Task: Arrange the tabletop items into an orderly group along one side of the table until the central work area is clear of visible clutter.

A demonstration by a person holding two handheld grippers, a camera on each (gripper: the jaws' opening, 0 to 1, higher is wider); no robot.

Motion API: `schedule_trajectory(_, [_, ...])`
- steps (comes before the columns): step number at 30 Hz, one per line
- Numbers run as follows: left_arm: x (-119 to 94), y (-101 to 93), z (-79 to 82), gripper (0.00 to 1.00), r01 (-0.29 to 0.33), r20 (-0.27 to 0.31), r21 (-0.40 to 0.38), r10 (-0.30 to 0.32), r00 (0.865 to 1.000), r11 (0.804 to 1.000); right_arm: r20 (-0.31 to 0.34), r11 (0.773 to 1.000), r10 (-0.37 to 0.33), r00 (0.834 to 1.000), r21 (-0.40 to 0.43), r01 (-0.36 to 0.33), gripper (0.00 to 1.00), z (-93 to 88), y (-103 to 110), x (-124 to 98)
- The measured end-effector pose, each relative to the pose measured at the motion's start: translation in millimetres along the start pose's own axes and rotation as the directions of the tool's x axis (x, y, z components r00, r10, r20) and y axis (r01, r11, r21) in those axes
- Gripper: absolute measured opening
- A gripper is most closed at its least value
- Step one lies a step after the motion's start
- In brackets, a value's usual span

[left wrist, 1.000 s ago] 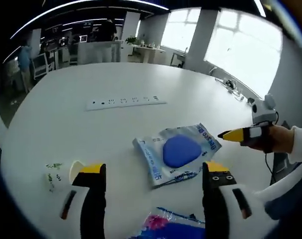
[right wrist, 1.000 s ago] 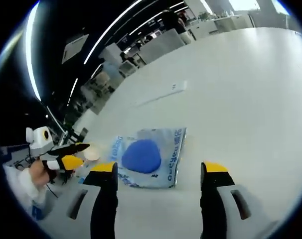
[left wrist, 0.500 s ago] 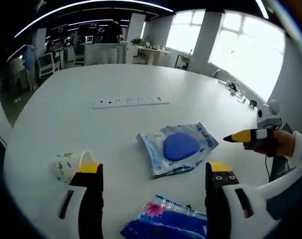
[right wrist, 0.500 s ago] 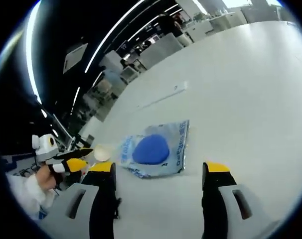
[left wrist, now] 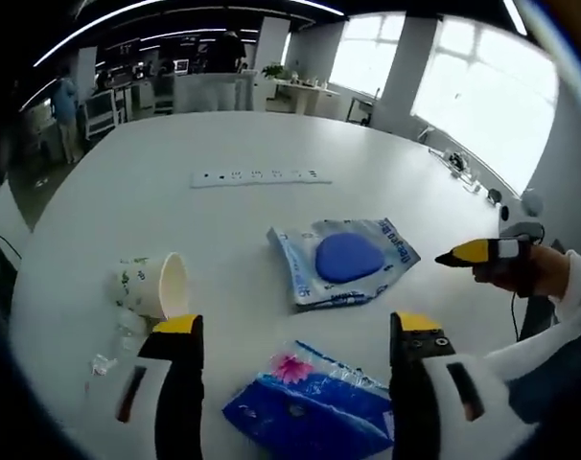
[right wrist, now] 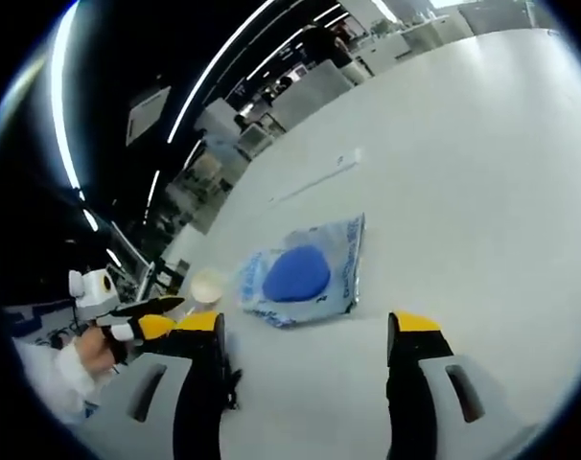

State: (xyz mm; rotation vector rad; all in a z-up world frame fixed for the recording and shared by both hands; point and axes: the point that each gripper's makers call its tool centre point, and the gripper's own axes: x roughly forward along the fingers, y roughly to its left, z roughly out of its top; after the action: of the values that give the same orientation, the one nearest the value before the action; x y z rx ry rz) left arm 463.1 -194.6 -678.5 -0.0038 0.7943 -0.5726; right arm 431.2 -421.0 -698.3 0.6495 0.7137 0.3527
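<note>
While the left gripper (left wrist: 289, 331) hangs released above the white table (left wrist: 99, 201), its jaws standing wide apart and holding nothing, the left gripper view sets everything around one landmark, the clear bag with a blue pad (left wrist: 343, 261) lying flat near the table's middle. Beyond the bag, a white power strip (left wrist: 261, 176) lies well apart from it. To the bag's left a paper cup (left wrist: 153, 285) lies tipped on its side, mouth toward the bag. Nearer the camera than the bag, between the jaws, sits a blue tissue pack (left wrist: 312, 405). To the bag's right, the right gripper (left wrist: 463, 255) is held in a hand (left wrist: 535, 273) off the table's edge.

Seen from the right gripper view, the right gripper's own jaws are likewise spread and empty, above bare tabletop just this side of the bag. The cup stands out pale just left of the bag, and the left gripper appears farther left still, its jaws too small to judge. The power strip lies beyond the bag.
</note>
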Motion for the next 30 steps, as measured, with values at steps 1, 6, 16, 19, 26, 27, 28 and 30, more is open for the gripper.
schedule_trajectory(1, [-0.8,-0.8,-2.6,0.8,-0.003,-0.004,-0.001,0.003,1.0,1.0,-0.001,1.0,0.001,1.0,0.001,-0.001,0.68,-0.5,0.0,-1.1])
schedule_trajectory(6, [-7.4,-5.1,-21.7,0.79,-0.014,-0.056,0.036,0.016,0.998,0.999,-0.014,0.999,0.019,1.0,0.027,-0.019,0.67,-12.0,-2.0,-17.3])
schedule_trajectory(16, [-15.4,3.9,-18.9,0.76,0.021,-0.059,0.031,-0.019,0.998,0.999,0.01,0.993,0.009,1.0,0.121,-0.011,0.65,-30.1,9.2,-25.3])
schedule_trajectory(19, [-13.8,14.5,-24.3,0.72,0.036,-0.079,0.036,-0.033,0.996,0.999,-0.006,0.997,0.018,1.0,0.079,-0.018,0.64,-35.4,13.7,-30.0])
schedule_trajectory(26, [-8.1,33.4,-46.2,0.66,0.088,-0.171,0.037,-0.081,0.982,0.995,0.009,0.99,-0.018,1.0,0.138,0.016,0.62,-42.1,5.9,-31.3])
schedule_trajectory(27, [-7.8,34.1,-46.7,0.65,0.093,-0.174,0.038,-0.085,0.981,0.995,0.007,0.991,-0.02,1.0,0.135,0.019,0.62,-40.8,8.3,-33.4])
schedule_trajectory(28, [-7.1,35.8,-48.0,0.65,0.103,-0.18,0.045,-0.093,0.979,0.994,0.01,0.991,-0.021,1.0,0.129,0.019,0.62,-39.3,10.0,-34.3])
schedule_trajectory(30, [-6.4,40.2,-53.4,0.64,0.111,-0.216,0.067,-0.094,0.972,0.992,0.019,0.992,-0.01,1.0,0.124,0.007,0.61,-37.4,14.9,-35.0])
